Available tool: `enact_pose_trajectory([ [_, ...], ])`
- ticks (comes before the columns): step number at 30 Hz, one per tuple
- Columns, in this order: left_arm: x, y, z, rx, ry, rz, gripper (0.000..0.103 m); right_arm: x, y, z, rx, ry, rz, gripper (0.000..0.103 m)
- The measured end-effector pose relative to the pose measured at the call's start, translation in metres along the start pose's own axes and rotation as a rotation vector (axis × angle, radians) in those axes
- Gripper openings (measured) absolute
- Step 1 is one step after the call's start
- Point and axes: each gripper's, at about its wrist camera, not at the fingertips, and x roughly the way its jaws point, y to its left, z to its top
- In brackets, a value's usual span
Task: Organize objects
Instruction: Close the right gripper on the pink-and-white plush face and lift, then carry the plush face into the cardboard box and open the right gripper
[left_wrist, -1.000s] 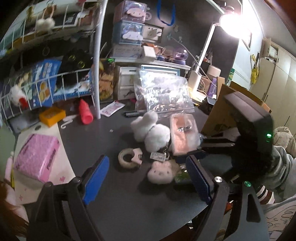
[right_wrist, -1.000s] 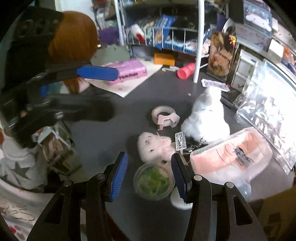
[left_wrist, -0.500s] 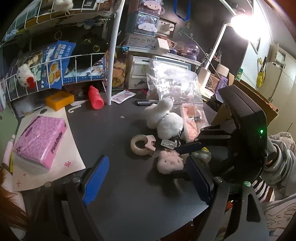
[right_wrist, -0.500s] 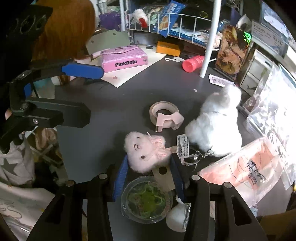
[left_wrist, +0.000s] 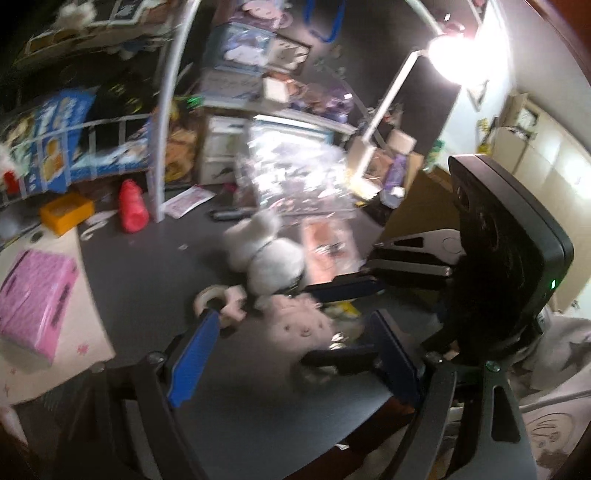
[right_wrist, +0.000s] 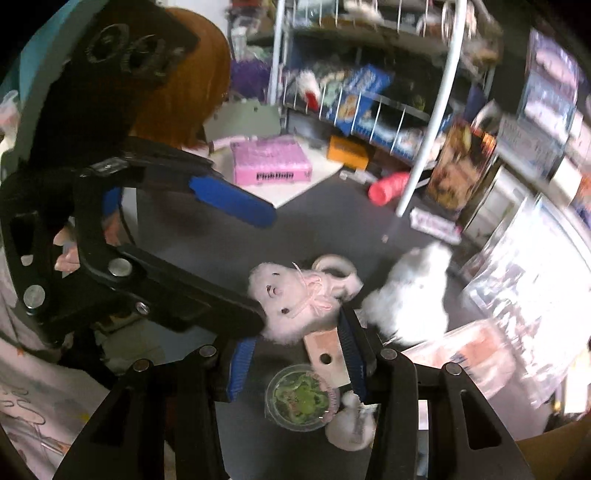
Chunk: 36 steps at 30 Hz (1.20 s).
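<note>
A small pink plush (right_wrist: 291, 299) with a cardboard tag lies on the dark table (left_wrist: 155, 277). My right gripper (right_wrist: 295, 362) is shut on the pink plush, its blue pads at the plush's lower part. It also shows in the left wrist view (left_wrist: 303, 325), between the open blue pads of my left gripper (left_wrist: 295, 354), which is empty. A round green-filled clear cup (right_wrist: 299, 397) lies under the right gripper. A tape roll (left_wrist: 218, 301) and a white fluffy plush (left_wrist: 269, 254) lie just beyond.
A pink box (left_wrist: 35, 295) lies on paper at the left. A red bottle (left_wrist: 131, 206), an orange box (left_wrist: 66, 212) and a wire rack (left_wrist: 92, 147) stand at the back left. Plastic bags (left_wrist: 295, 177), a peach packet (left_wrist: 325, 243) and a lamp (left_wrist: 454, 55) are behind.
My right gripper has closed on the pink plush and drawn it near. My left gripper has moved in, so the plush now sits between its open pads.
</note>
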Motion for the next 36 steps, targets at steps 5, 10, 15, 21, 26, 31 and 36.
enact_pose_trajectory([
  [5,-0.005,-0.023,0.024,0.067,-0.011,0.003,0.060,-0.029,0.001,0.005,-0.034,-0.067,-0.060,0.040],
  [10,-0.006,-0.048,0.046,0.133,-0.006,-0.013,0.053,-0.064,-0.008,0.005,-0.037,-0.137,-0.137,0.040],
  [15,-0.003,-0.080,0.071,0.208,-0.011,-0.025,0.038,-0.097,-0.020,0.001,-0.025,-0.182,-0.213,0.040],
  [21,0.012,-0.122,0.100,0.289,-0.012,-0.049,0.037,-0.136,-0.041,-0.013,0.020,-0.216,-0.299,0.040],
  [26,0.039,-0.155,0.122,0.335,0.010,-0.099,0.037,-0.166,-0.069,-0.035,0.084,-0.221,-0.349,0.040],
  [31,0.077,-0.185,0.140,0.364,0.049,-0.144,0.037,-0.184,-0.096,-0.062,0.143,-0.203,-0.393,0.040],
  [36,0.115,-0.204,0.151,0.356,0.093,-0.187,0.037,-0.191,-0.124,-0.083,0.216,-0.173,-0.412,0.040],
])
